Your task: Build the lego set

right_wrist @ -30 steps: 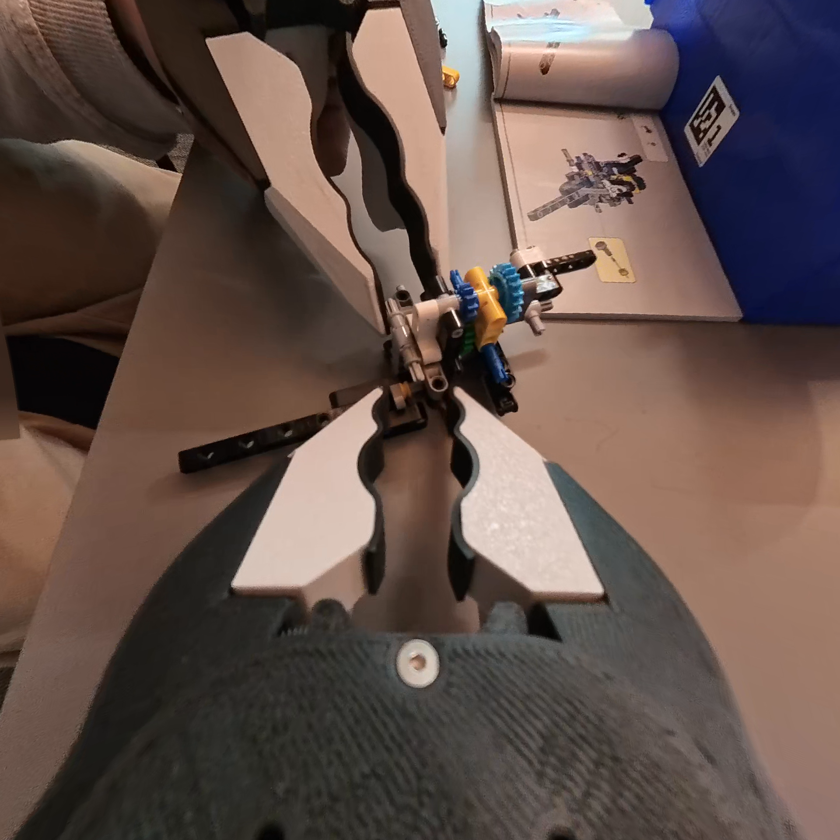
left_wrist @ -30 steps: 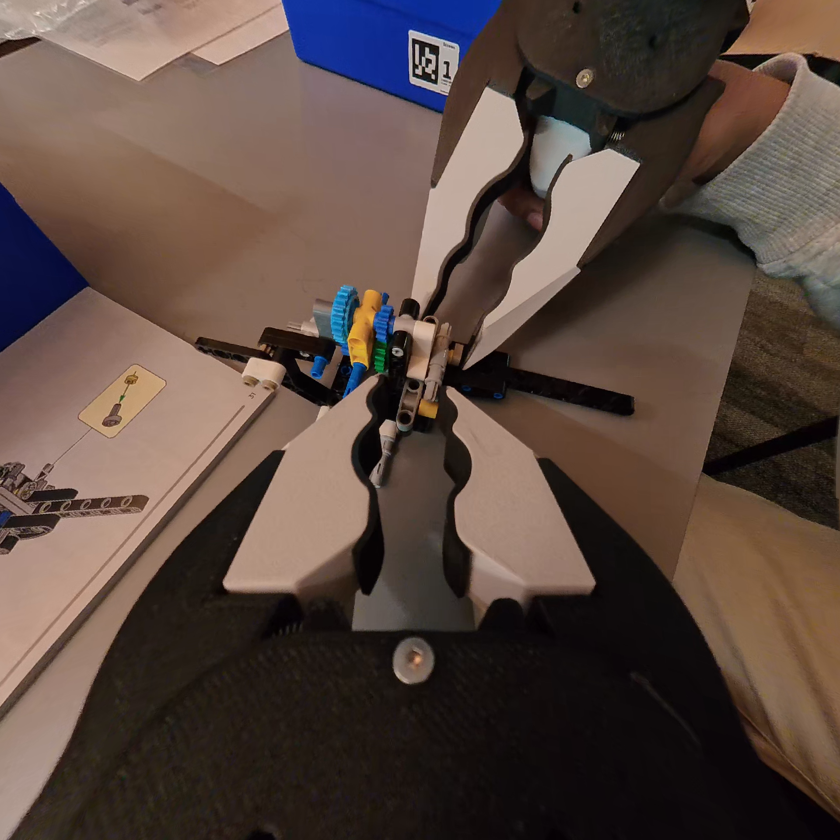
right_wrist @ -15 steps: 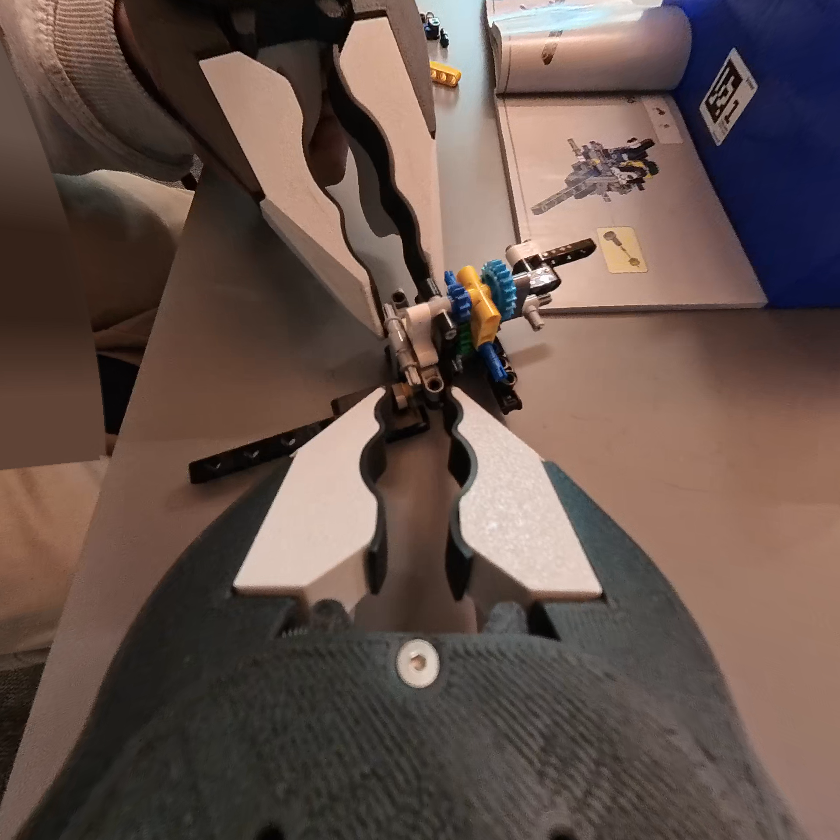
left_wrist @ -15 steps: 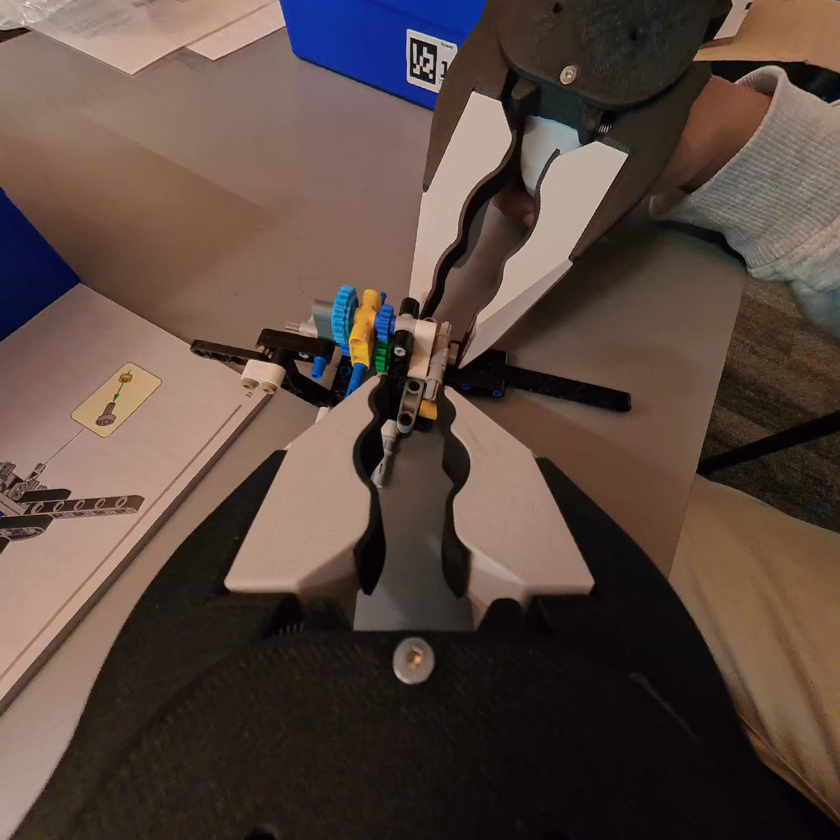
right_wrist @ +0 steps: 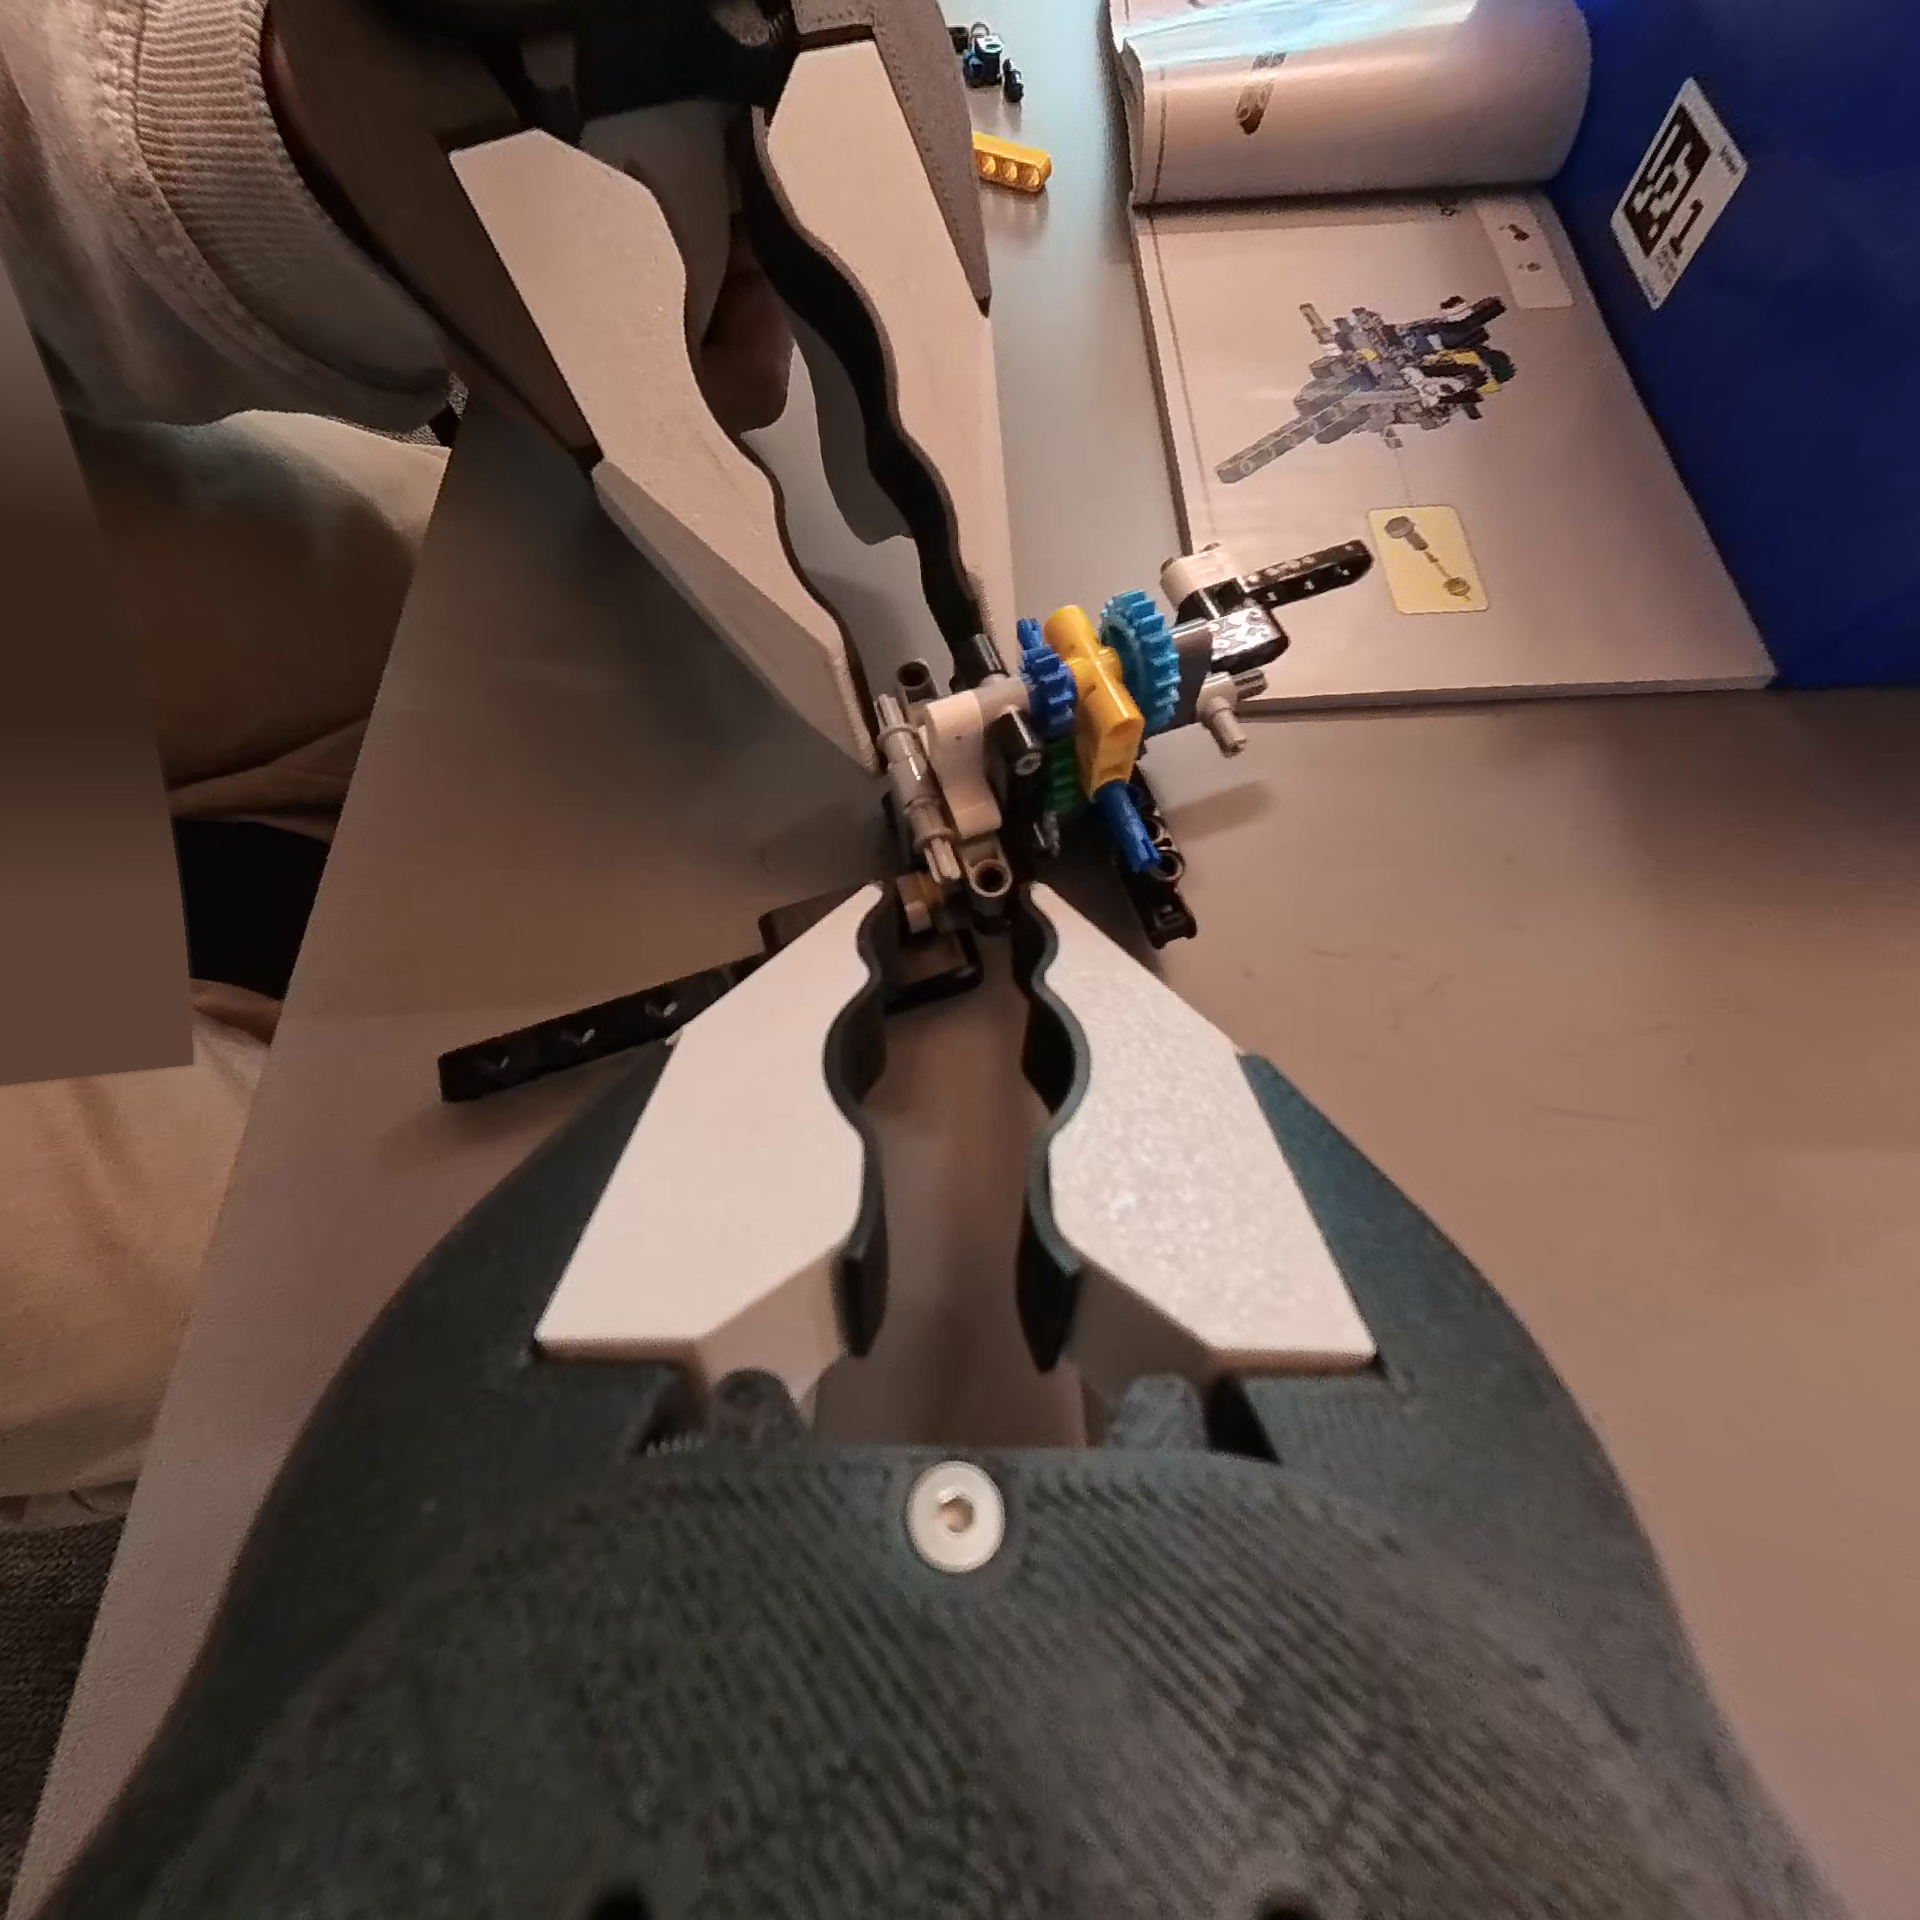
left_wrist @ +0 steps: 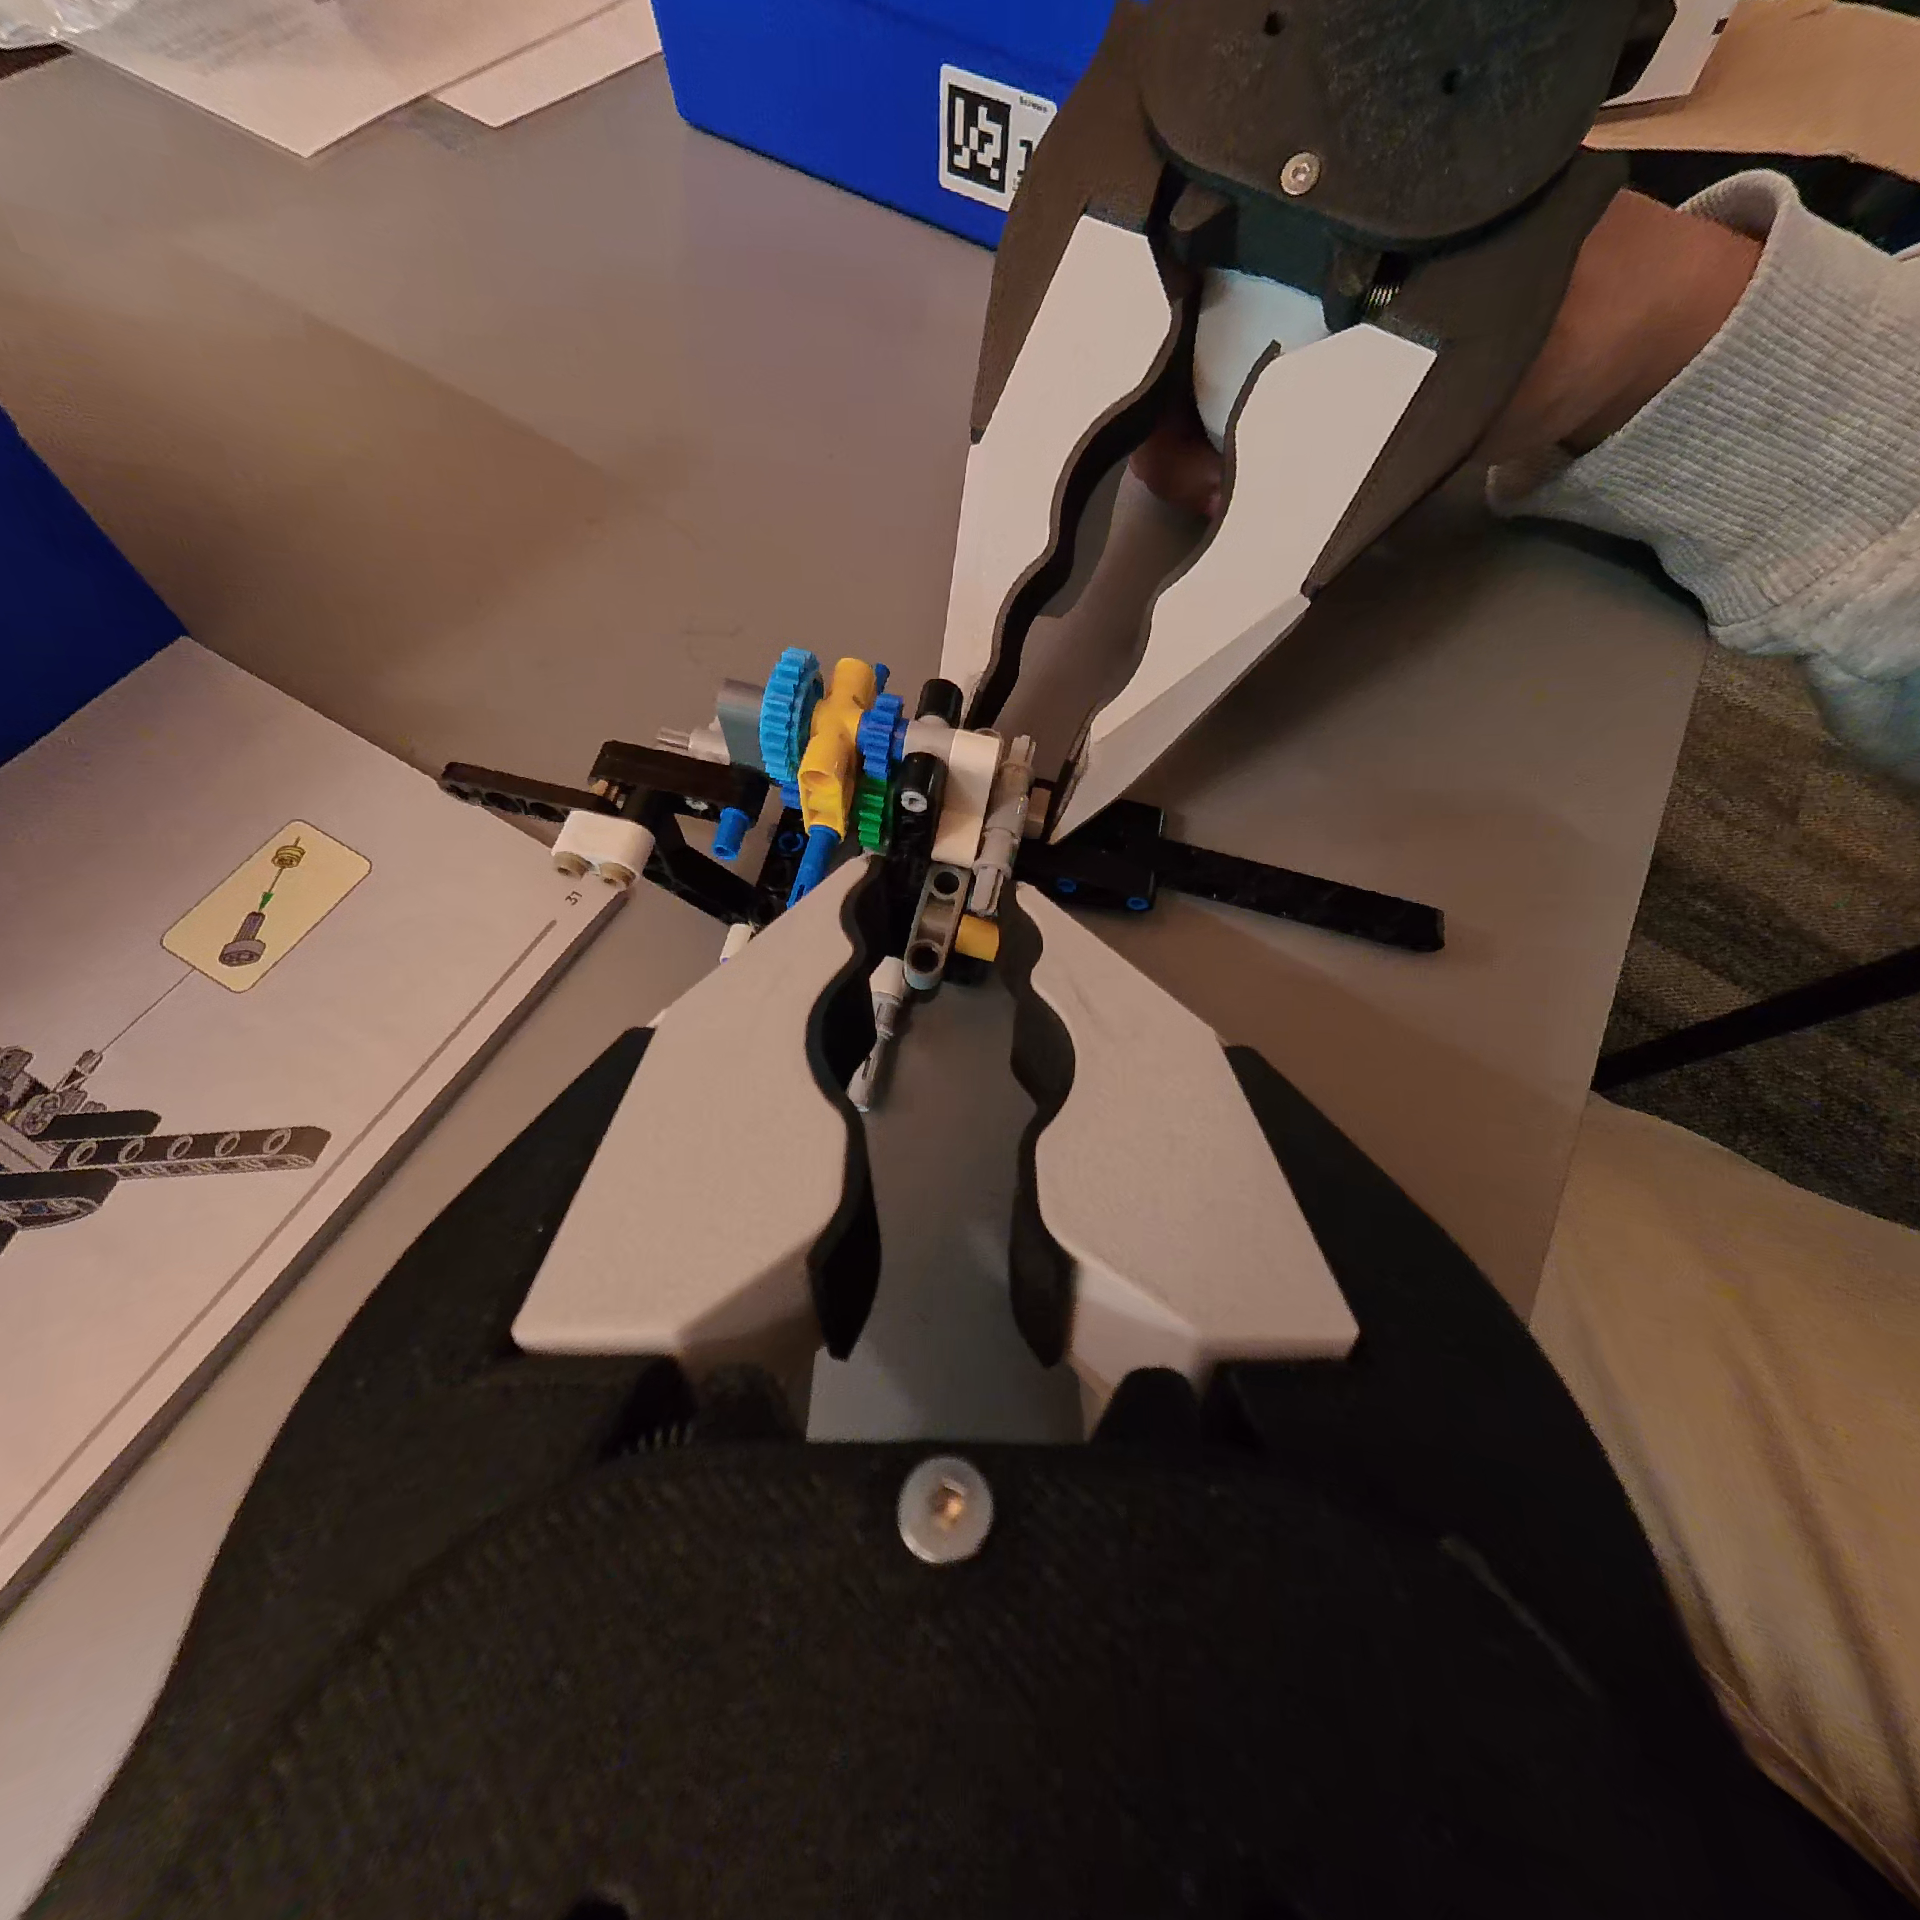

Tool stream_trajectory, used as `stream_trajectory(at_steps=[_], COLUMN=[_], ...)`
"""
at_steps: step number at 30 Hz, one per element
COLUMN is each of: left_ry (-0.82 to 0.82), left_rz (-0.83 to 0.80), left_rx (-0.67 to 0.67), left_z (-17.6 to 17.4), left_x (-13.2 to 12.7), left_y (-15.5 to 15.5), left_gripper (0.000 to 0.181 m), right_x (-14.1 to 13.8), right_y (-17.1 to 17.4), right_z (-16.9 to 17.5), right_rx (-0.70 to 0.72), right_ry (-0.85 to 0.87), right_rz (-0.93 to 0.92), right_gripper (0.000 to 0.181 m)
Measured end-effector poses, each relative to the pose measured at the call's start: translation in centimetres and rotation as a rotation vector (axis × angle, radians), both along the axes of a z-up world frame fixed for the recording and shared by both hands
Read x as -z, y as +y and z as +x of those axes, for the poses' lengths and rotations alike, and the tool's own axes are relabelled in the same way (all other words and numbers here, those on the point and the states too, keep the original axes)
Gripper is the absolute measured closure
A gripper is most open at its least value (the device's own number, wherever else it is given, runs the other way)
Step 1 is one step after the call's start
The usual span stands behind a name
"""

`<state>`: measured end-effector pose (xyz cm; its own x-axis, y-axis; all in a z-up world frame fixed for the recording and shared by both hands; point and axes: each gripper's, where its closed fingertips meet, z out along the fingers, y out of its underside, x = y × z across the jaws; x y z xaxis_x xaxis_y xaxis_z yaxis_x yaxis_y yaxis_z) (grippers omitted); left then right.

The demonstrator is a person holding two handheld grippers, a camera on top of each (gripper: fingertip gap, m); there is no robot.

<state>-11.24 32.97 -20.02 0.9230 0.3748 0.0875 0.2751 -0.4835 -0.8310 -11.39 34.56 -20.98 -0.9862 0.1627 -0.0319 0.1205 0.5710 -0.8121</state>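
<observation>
A small lego assembly (left_wrist: 894, 790) with blue gears, a yellow connector, a green gear, white and grey parts and long black beams (left_wrist: 1299, 899) rests on the grey table (left_wrist: 520, 416). My left gripper (left_wrist: 935, 904) is shut on its near end, around a grey link and a grey axle. My right gripper (left_wrist: 1023, 779) comes in from the far side and is shut on the white and grey end. In the right wrist view the assembly (right_wrist: 1039, 727) sits between my right gripper (right_wrist: 951, 909) and the left gripper (right_wrist: 925, 707).
An open instruction booklet (left_wrist: 260, 987) lies left of the assembly, also in the right wrist view (right_wrist: 1403, 416). A blue bin (left_wrist: 831, 94) with a square marker stands behind. A yellow beam (right_wrist: 1013, 166) and small loose parts (right_wrist: 987, 57) lie farther off. The table edge (left_wrist: 1621, 935) and a person's leg are close on the right. The grippers are tip to tip, or close to it.
Both grippers stay shut on the assembly. The right gripper has shifted and tilted slightly, so its view shows more of the booklet. The assembly has barely moved.
</observation>
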Motion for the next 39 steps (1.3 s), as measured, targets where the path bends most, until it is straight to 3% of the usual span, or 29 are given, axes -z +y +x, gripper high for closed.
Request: stream_trajectory(at_steps=[16,25,39], left_ry=[-0.010,0.054,0.027], left_rz=[-0.001,-0.057,-0.087], left_rx=[-0.006,-0.018,-0.024], left_z=[-0.1,-0.2,-0.2], left_x=[0.1,0.4,1.0], left_y=[0.0,-1.4,-2.0], left_gripper=[0.162,0.144,0.167], right_x=[0.1,0.1,-0.1], right_y=[0.0,0.0,0.1], right_z=[0.0,-0.4,-0.6], right_rx=[-0.002,0.020,0.038], right_ry=[-0.010,0.015,0.057], right_rz=[0.005,0.004,0.000], right_gripper=[0.162,0.162,0.161])
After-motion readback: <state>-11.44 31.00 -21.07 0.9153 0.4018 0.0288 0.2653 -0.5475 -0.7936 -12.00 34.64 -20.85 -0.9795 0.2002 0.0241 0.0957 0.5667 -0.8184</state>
